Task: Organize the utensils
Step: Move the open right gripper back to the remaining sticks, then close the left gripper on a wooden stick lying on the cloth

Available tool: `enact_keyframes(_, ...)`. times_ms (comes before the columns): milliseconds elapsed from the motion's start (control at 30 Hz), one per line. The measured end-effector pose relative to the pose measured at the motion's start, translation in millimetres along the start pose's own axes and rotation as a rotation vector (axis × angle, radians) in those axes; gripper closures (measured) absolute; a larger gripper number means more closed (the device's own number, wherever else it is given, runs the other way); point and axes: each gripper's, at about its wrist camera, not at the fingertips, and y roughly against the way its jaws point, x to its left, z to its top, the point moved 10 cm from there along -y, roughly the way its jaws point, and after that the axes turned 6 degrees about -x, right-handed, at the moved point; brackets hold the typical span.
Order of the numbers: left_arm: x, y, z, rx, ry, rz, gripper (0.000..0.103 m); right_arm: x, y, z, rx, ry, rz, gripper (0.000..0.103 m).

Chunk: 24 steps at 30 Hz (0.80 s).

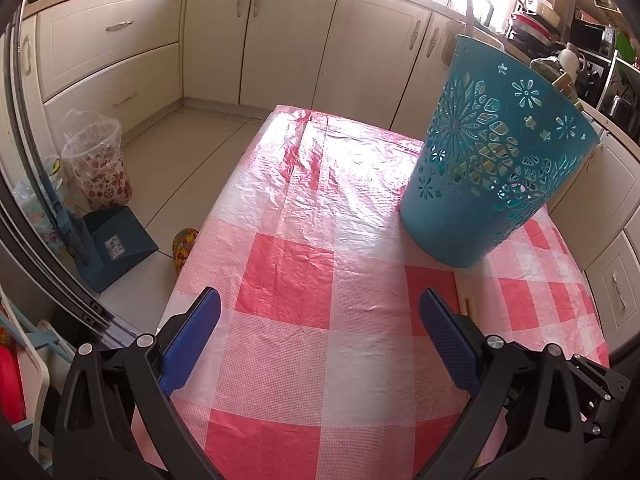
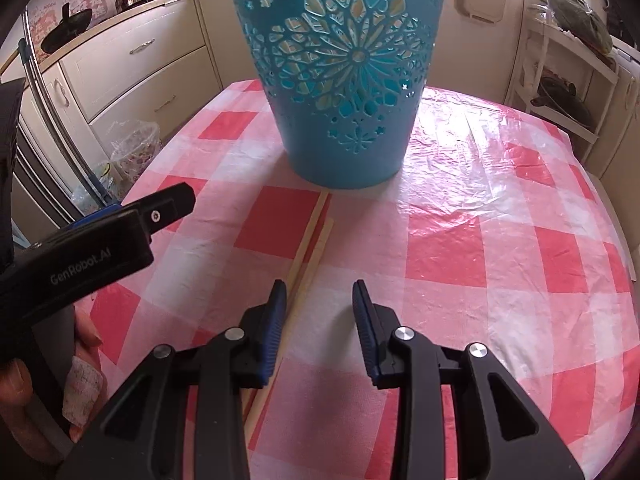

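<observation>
A teal cut-out basket [image 2: 344, 80] stands upright on the red-and-white checked tablecloth [image 2: 480, 240]. A pair of pale wooden chopsticks [image 2: 310, 240] lies on the cloth, running from the basket's foot toward me. My right gripper [image 2: 320, 285] hovers low over their near end, jaws partly apart, with the sticks beside and under the left finger [image 2: 276, 320] and nothing pinched. My left gripper [image 1: 319, 294] is wide open over bare cloth, with the basket [image 1: 492, 152] ahead to the right. Wooden handles [image 1: 470, 16] stick out of the basket's top.
A hand holds the left gripper's black housing [image 2: 92, 256] at the left of the right wrist view. Off the table's left edge stand a lined floral bin [image 1: 96, 160] and a blue dustpan [image 1: 116, 248]. Cream cabinets [image 1: 280, 40] line the back. A white rack [image 2: 560, 80] stands right.
</observation>
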Motion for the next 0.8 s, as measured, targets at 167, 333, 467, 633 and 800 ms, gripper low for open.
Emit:
enact_keyframes(167,-0.3,-0.1,0.1,0.001,-0.001,0.000,0.008,-5.9,4.3,-6.3,0.010,0.035,-0.016,0.070)
enact_keyframes(333,-1.1,-0.1,-0.6,0.003,-0.003,0.003,0.008,-6.9,4.6,-6.0,0.014,0.021,-0.010,0.070)
enact_keyframes(467,-0.5,-0.3,-0.2,0.003,-0.001,0.001,0.008,-3.5,4.5,-7.7,0.021,0.105,-0.014,0.079)
enact_keyframes(633,-10.1,-2.8,-2.7,0.027,-0.045,-0.025,0.008,-29.2,7.2,-6.6,0.049,0.158,-0.050,0.089)
enact_keyframes(800,-55.5,-8.6,-8.6,0.085,-0.183,-0.102,0.008,-52.2,9.9,-8.5,0.040,0.024,0.010,0.089)
